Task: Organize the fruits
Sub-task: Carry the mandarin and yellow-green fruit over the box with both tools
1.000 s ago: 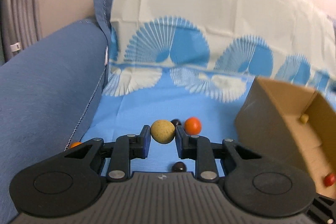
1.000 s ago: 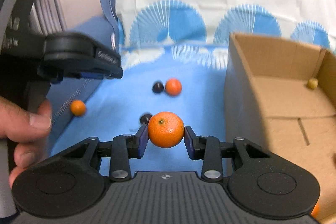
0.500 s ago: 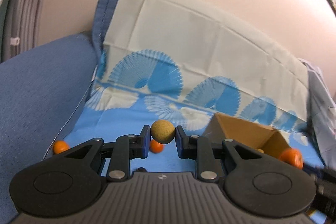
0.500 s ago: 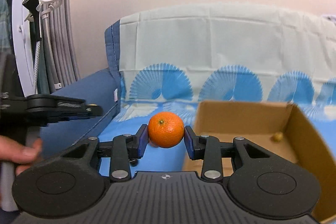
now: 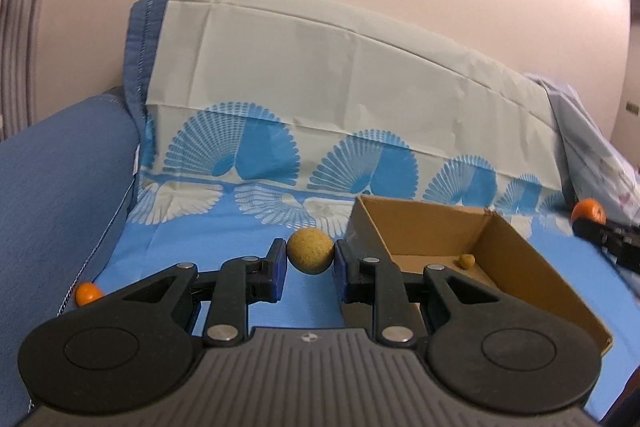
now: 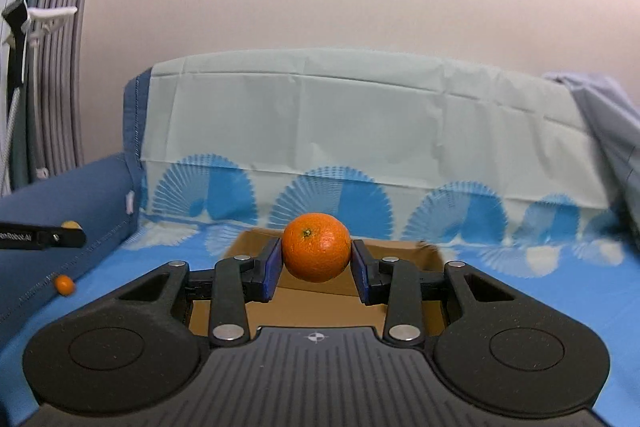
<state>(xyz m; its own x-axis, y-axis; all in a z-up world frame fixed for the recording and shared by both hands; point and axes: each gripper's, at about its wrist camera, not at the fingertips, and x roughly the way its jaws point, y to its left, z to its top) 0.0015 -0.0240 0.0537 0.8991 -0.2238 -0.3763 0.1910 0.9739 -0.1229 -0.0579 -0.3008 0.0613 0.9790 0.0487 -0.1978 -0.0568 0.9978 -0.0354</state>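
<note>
My left gripper is shut on a round tan-yellow fruit, held above the blue cloth just left of an open cardboard box. A small yellow fruit lies inside the box. My right gripper is shut on an orange and holds it over the box. The right gripper and its orange also show at the far right of the left wrist view. The left gripper's finger shows at the left of the right wrist view.
A small orange fruit lies by the blue sofa arm; it also shows in the right wrist view. A fan-patterned cloth covers the seat and backrest. Curtains hang at the left.
Both grippers have risen and tilted up with their fruits. The right gripper has moved to the right over the box. The loose fruits on the seat are now hidden below the grippers.
</note>
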